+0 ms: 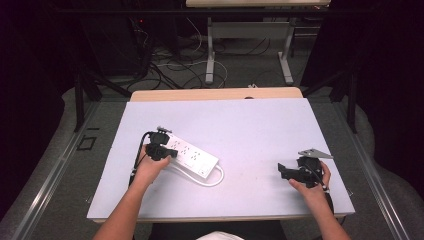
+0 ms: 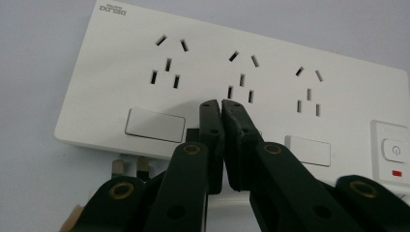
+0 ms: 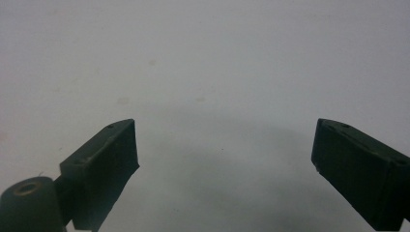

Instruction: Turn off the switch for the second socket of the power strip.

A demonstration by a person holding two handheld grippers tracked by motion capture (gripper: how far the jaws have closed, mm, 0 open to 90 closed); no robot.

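Pale grey covered the desk [image 1: 260, 130], with cables on the floor beyond it. On its left-centre lay a white power strip [image 1: 190, 154], its cord [image 1: 212, 181] looping at the near side. Over the strip's near edge the left claw [image 2: 222, 104] was pressed shut with nothing between its tips. Well apart, near the right edge, the right claw [image 3: 222, 145] stood wide open over bare desk.

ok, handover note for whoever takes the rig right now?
Left gripper: shut, nothing between the jaws, tips over the middle of the white power strip by a flat white button.
Right gripper: open, empty, over bare table, far from the strip.
Strip lies left of centre, its cord looped beside it, nothing plugged into it.
Done: left in position.
Left: probably pressing a button; confirm.
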